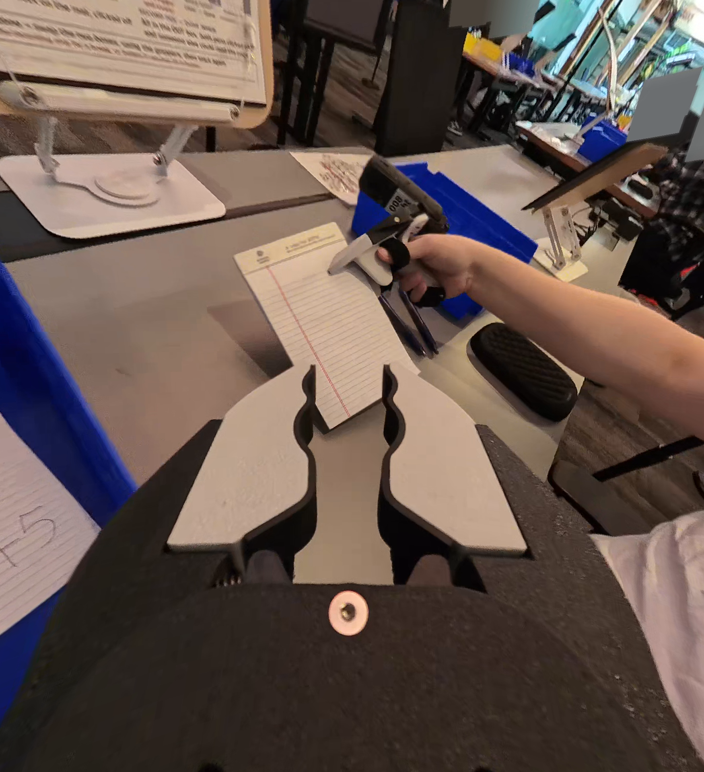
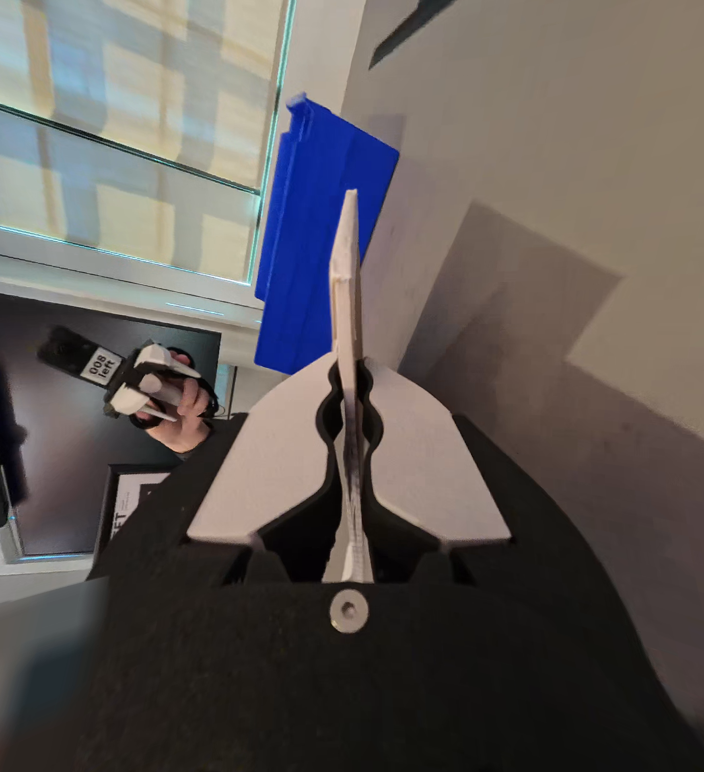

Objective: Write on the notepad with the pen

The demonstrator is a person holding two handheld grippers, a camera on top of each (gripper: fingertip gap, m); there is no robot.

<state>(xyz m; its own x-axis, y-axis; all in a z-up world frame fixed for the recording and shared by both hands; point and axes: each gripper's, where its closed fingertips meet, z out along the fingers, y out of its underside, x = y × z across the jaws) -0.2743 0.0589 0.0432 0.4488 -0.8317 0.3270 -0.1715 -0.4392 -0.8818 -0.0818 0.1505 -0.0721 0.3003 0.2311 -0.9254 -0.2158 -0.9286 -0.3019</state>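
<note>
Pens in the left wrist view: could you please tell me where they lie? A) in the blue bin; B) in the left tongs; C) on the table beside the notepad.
C: both pens lie on the table beside the notepad; the left tongs are empty.

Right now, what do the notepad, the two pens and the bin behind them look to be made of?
Notepad: matte ruled paper, a stacked sheet edge showing in the right gripper. Pens: likely glossy dark blue plastic, with highlights along the barrels. Bin: probably moulded blue plastic, smooth with ridged walls.
</note>
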